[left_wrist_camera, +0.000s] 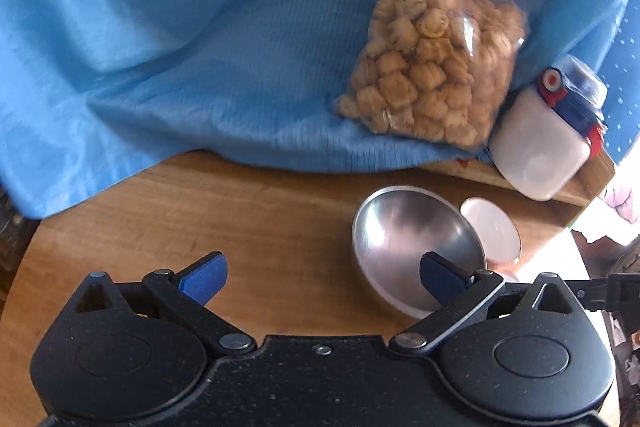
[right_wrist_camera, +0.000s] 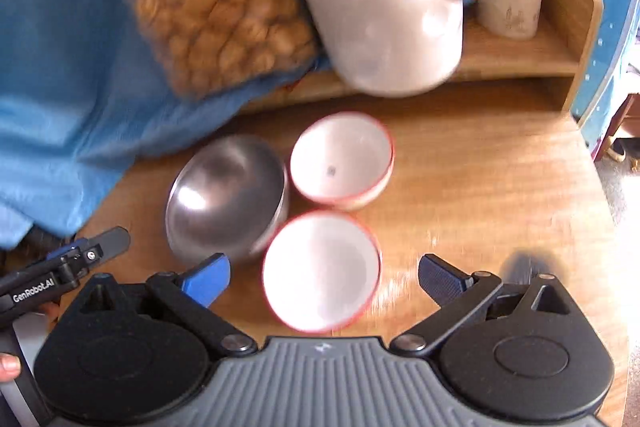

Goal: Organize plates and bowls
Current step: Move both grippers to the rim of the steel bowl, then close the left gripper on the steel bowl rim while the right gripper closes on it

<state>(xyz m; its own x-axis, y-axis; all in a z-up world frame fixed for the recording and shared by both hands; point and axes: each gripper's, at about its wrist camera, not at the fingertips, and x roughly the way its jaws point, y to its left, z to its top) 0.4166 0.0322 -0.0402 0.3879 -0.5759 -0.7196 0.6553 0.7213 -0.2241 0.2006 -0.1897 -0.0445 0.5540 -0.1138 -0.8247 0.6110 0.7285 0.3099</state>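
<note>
Fingers of the left gripper (left_wrist_camera: 320, 279) and the right gripper (right_wrist_camera: 324, 279) stood spread wide, gripping nothing. On the wooden table (right_wrist_camera: 500, 187) sat a steel bowl (right_wrist_camera: 228, 199), round, smooth and shiny, touching two white bowls. The near white bowl (right_wrist_camera: 320, 271) and the far white bowl (right_wrist_camera: 340, 157) had red rims and glossy insides. Behind them lay a blue cloth (left_wrist_camera: 160, 47) and a clear bag of biscuits (left_wrist_camera: 432, 79).
</note>
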